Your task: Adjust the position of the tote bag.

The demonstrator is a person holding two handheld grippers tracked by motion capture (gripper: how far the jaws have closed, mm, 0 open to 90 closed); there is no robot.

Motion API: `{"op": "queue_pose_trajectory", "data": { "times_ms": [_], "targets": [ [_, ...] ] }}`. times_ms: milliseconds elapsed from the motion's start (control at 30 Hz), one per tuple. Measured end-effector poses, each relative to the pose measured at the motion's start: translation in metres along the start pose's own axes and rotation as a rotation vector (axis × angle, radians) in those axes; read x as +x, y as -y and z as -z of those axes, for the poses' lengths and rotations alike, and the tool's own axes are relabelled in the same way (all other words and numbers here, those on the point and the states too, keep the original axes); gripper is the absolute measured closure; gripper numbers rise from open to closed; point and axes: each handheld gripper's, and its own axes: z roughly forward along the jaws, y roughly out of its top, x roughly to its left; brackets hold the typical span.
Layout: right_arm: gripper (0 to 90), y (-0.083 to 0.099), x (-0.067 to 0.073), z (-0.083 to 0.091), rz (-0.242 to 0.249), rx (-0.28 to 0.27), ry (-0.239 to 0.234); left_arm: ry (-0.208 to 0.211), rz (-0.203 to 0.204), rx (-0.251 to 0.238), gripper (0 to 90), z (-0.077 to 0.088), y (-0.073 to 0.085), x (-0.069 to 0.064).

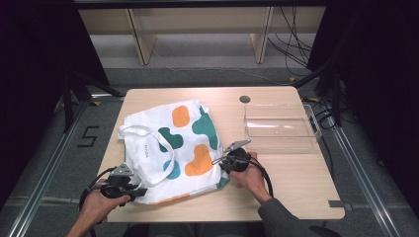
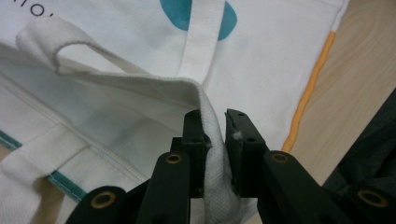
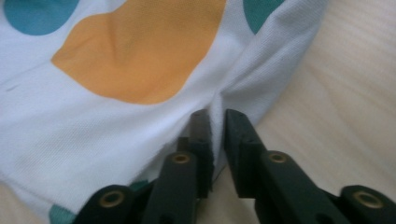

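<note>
High view: a white tote bag (image 1: 173, 148) with orange and teal blotches lies flat on the left half of a pale wood worktop (image 1: 296, 182), its mouth and handles toward the near-left corner. The left gripper (image 1: 132, 190) sits at that near-left edge. In the left gripper view its fingers (image 2: 194, 135) are clamped on the thick hemmed rim of the bag (image 2: 140, 93), a fold of cloth squeezed between them. The right gripper (image 1: 223, 162) is at the bag's right edge. In the right gripper view its fingers (image 3: 233, 135) pinch a raised ridge of the cloth (image 3: 116, 93) just where it meets the wood.

The bag looks light, limp woven cotton: it will drape, wrinkle and sag between two holds rather than keep a shape. It is not fragile, and its weave should grip well. Hems, seams and the handle loop (image 1: 143, 133) are the firmest places to take it; single layers may slip or bunch.

A clear plastic tray (image 1: 281, 129) stands well apart on the right. Behind the worktop are grey floor, wooden shelf legs (image 1: 141, 44), loose cables (image 1: 291, 54) and dark curtains.
</note>
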Motion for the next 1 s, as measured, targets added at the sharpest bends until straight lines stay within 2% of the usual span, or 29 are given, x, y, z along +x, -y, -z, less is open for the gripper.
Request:
{"op": "queue_pose_trajectory", "data": {
  "times_ms": [33, 67, 100, 133, 200, 267, 333, 367, 400, 433, 467, 500, 567, 600, 633, 667, 700, 767, 800, 867, 900, 933, 967, 1000],
  "targets": [
    [87.2, -0.006, -0.001, -0.005, 0.041, 0.000, 0.044, 0.010, -0.006, -0.012, 77.7, -0.002, -0.001, -0.008],
    [87.5, -0.009, -0.002, -0.009, 0.059, -0.001, 0.065, 0.010, -0.006, -0.012, 77.7, -0.002, -0.001, -0.008],
    [87.5, -0.009, -0.002, -0.009, 0.059, -0.001, 0.065, 0.016, -0.015, -0.015, 77.7, -0.003, -0.001, -0.012],
    [88.1, -0.020, -0.005, -0.014, 0.086, 0.025, 0.079, 0.025, -0.039, -0.014, 77.7, -0.004, -0.003, -0.017],
    [88.2, -0.023, -0.007, -0.020, 0.100, 0.009, 0.096, 0.028, -0.026, -0.014, 77.6, -0.005, -0.004, -0.021],
    [88.1, -0.038, -0.014, -0.031, 0.087, 0.007, 0.102, 0.028, -0.045, -0.015, 77.1, -0.008, -0.007, -0.027],
    [86.8, -0.046, -0.017, -0.040, 0.082, -0.028, 0.110, 0.025, -0.040, -0.018, 76.8, -0.010, -0.007, -0.029],
    [86.8, -0.046, -0.017, -0.040, 0.082, -0.028, 0.110, 0.021, -0.053, -0.014, 76.8, -0.011, -0.008, -0.031],
    [77.2, -0.049, -0.020, -0.046, 0.051, -0.064, 0.100, 0.015, -0.061, -0.009, 76.5, -0.012, -0.009, -0.032],
    [77.2, -0.049, -0.020, -0.046, 0.051, -0.064, 0.100, 0.015, -0.059, -0.007, 76.5, -0.014, -0.010, -0.033],
    [72.0, -0.050, -0.019, -0.045, 0.021, -0.059, 0.098, 0.012, -0.057, -0.002, 76.5, -0.015, -0.010, -0.035],
    [63.2, -0.051, -0.019, -0.036, 0.062, -0.029, 0.118, 0.026, -0.052, -0.004, 76.4, -0.016, -0.012, -0.036],
    [59.8, -0.051, -0.019, -0.031, 0.067, -0.035, 0.132, 0.025, -0.058, -0.004, 76.4, -0.016, -0.012, -0.036],
    [56.0, -0.051, -0.016, -0.016, 0.017, -0.040, 0.093, 0.022, -0.064, -0.009, 76.5, -0.018, -0.013, -0.037],
    [56.0, -0.051, -0.016, -0.016, 0.017, -0.040, 0.093, 0.022, -0.064, -0.009, 76.4, -0.018, -0.013, -0.037],
    [55.6, -0.051, -0.015, -0.009, 0.024, -0.039, 0.074, 0.032, -0.052, -0.004, 76.4, -0.019, -0.013, -0.039],
    [55.3, -0.052, -0.011, -0.001, 0.024, -0.049, 0.069, 0.021, -0.053, -0.007, 76.4, -0.020, -0.014, -0.041],
    [54.0, -0.052, -0.006, 0.015, 0.047, -0.068, 0.056, 0.030, -0.073, -0.011, 76.5, -0.022, -0.016, -0.043],
    [53.9, -0.051, -0.004, 0.023, 0.048, -0.068, 0.032, 0.033, -0.058, -0.012, 76.4, -0.023, -0.016, -0.045],
    [53.4, -0.047, -0.001, 0.039, 0.078, -0.099, 0.030, 0.031, -0.064, -0.008, 76.4, -0.027, -0.020, -0.049],
    [53.1, -0.039, -0.001, 0.055, 0.089, -0.079, 0.040, 0.031, -0.069, -0.010, 76.4, -0.029, -0.021, -0.050],
    [52.7, -0.033, -0.001, 0.060, 0.070, -0.091, 0.049, 0.041, -0.089, -0.003, 76.3, -0.033, -0.025, -0.054],
    [52.7, -0.033, -0.001, 0.060, 0.070, -0.091, 0.049, 0.041, -0.089, -0.003, 76.1, -0.033, -0.025, -0.054],
    [52.7, -0.021, -0.004, 0.074, 0.056, -0.069, 0.060, 0.043, -0.087, -0.010, 75.9, -0.038, -0.029, -0.060]
  ]
}}
